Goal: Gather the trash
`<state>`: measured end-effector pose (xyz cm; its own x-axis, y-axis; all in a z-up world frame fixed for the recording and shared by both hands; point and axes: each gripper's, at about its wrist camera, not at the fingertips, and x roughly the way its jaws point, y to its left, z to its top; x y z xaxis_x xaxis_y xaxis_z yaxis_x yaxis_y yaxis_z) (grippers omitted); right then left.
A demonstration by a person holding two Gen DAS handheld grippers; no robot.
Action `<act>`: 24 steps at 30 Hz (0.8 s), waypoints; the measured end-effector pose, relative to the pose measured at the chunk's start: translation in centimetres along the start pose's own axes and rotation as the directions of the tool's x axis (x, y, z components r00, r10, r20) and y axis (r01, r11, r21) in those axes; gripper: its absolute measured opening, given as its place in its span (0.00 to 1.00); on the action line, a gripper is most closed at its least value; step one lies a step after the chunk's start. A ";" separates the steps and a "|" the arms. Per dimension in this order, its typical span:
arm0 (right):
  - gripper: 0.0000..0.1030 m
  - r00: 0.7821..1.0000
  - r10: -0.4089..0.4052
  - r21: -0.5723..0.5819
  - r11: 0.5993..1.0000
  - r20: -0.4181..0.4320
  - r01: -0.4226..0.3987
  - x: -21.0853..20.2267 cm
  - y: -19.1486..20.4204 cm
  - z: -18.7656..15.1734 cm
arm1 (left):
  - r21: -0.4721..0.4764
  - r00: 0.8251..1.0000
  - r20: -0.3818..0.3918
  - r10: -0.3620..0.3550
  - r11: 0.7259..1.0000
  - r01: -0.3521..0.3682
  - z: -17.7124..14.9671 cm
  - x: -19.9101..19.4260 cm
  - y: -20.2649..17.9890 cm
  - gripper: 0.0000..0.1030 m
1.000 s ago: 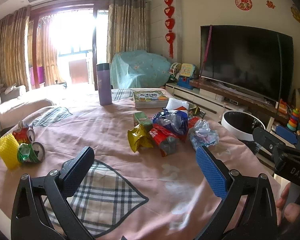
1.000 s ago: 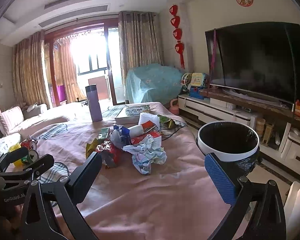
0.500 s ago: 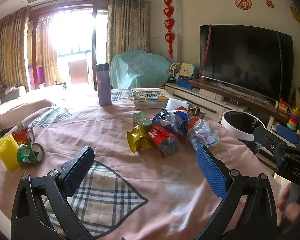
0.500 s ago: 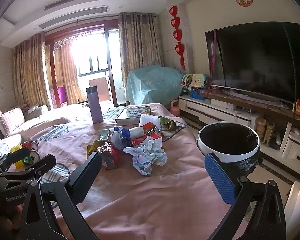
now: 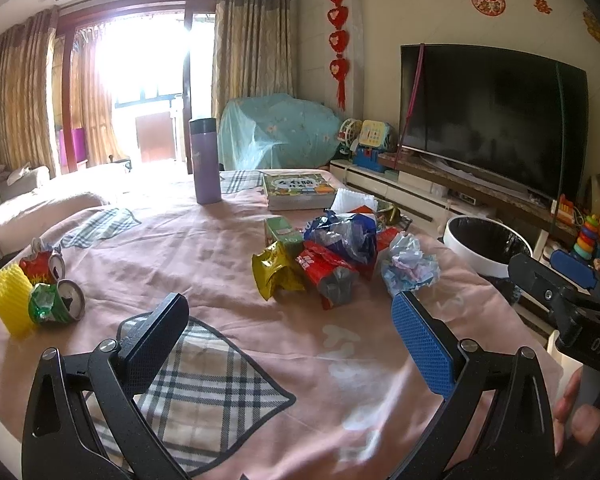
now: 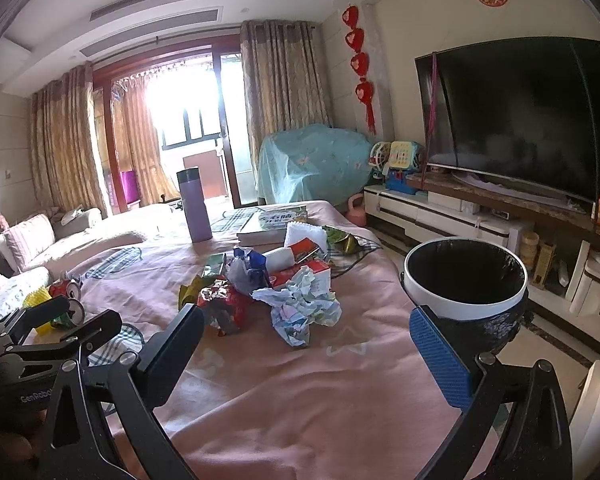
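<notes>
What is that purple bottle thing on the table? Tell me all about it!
The purple bottle looks like a smooth lilac travel flask with a dark cap and a small pale mark on its side. It stands upright, closed, on the pink tablecloth at the far end, left of the book; nothing else touches it.

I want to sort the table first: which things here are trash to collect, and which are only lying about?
For the job: crumpled paper, wrappers, crushed cans, bin.
Just lying about: purple bottle, book, television.
</notes>
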<state>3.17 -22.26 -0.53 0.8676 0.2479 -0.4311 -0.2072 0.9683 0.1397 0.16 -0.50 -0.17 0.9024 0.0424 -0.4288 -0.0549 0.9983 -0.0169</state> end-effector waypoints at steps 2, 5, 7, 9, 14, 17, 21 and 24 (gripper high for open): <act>1.00 1.000 0.003 0.002 1.000 -0.001 -0.003 0.1 -0.1 0.0 | 0.000 1.000 -0.005 -0.002 1.000 0.002 -0.1 0.2 0.0 1.00; 1.00 1.000 0.006 -0.001 1.000 -0.008 -0.006 0.4 -0.1 0.0 | 0.000 1.000 -0.019 -0.001 1.000 0.001 -0.1 0.7 0.0 1.00; 1.00 1.000 0.008 0.003 1.000 -0.016 -0.008 0.6 -0.3 0.1 | -0.001 1.000 -0.027 -0.001 1.000 0.001 0.0 1.0 0.0 1.00; 1.00 1.000 0.015 0.010 1.000 -0.022 -0.015 0.9 -0.5 0.2 | -0.001 0.999 -0.035 -0.001 1.000 0.001 0.0 1.4 -0.1 1.00; 1.00 0.999 0.021 0.019 1.000 -0.041 -0.020 1.7 -1.0 0.3 | 0.001 0.998 -0.068 -0.005 1.000 0.005 0.1 2.6 -0.3 1.00; 1.00 0.998 0.029 0.023 0.999 -0.055 -0.028 2.3 -1.3 0.3 | 0.007 0.996 -0.083 -0.007 1.000 0.007 0.3 3.4 -0.5 0.99; 1.00 0.995 0.044 0.033 0.999 -0.093 -0.041 3.6 -1.8 0.4 | 0.000 0.994 -0.108 -0.021 1.000 0.021 0.7 4.7 -0.8 0.95; 0.99 0.989 0.067 0.058 0.997 -0.129 -0.060 5.0 -2.4 0.4 | -0.006 0.990 -0.139 -0.031 1.000 0.031 0.9 6.0 -1.0 0.91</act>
<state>8.20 -23.35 -2.66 0.7859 0.3144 -0.5325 -0.2325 0.9482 0.2167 5.99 -1.20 -1.95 0.8355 0.0055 -0.5495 -0.0298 0.9989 -0.0352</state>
